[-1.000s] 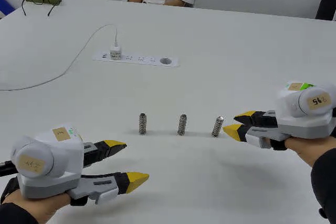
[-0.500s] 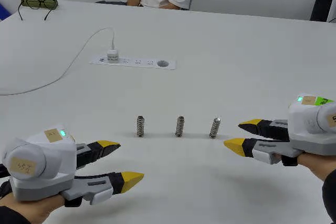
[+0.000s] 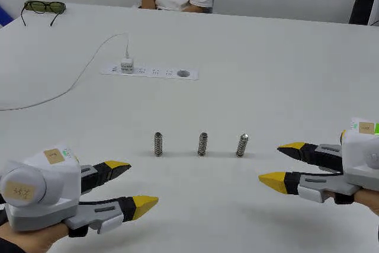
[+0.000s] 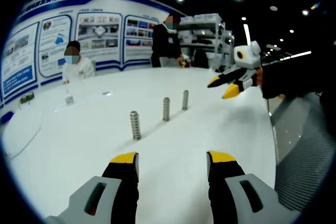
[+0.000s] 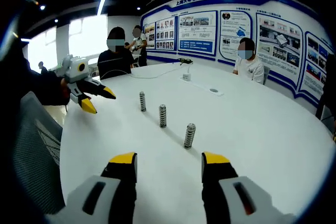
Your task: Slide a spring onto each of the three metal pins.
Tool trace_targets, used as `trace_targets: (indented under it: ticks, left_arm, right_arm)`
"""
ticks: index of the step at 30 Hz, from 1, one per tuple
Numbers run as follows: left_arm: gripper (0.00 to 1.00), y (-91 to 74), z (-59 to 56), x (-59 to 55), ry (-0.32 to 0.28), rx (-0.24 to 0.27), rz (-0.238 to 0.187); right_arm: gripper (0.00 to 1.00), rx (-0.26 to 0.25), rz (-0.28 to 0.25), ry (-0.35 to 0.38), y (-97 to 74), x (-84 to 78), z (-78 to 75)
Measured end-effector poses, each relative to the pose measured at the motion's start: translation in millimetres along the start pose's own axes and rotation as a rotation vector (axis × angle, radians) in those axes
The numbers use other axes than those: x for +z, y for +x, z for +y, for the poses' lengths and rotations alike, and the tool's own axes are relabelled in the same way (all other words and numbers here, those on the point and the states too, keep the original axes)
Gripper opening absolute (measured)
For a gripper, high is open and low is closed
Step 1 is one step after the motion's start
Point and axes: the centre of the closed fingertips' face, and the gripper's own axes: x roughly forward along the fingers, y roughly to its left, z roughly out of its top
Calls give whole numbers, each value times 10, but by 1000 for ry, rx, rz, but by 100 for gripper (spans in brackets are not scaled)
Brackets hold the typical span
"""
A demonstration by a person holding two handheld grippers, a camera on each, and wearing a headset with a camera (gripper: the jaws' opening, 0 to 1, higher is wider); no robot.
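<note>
The left gripper (image 3: 142,183) is open and empty. Three pins (image 3: 202,144) stand in a row on the surface (image 3: 266,75), each with a spring (image 3: 158,144) on it. The right pin (image 3: 241,144) seems to lean. The right gripper (image 3: 269,163), open and empty, is near it; a bump could tip it.

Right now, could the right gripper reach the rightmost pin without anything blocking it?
Probably yes. The right gripper is open and empty, pointing toward the rightmost pin, with just bare table between them. The left gripper is well off to the other side.
</note>
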Motion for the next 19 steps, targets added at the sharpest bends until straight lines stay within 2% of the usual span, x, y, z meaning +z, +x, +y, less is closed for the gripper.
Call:
trace_targets:
  ticks: [19]
  left_arm:
    - [55,-35,31,-57,-20,22,17]
  right_arm:
    - [53,5,0,27,-20,-85,-8]
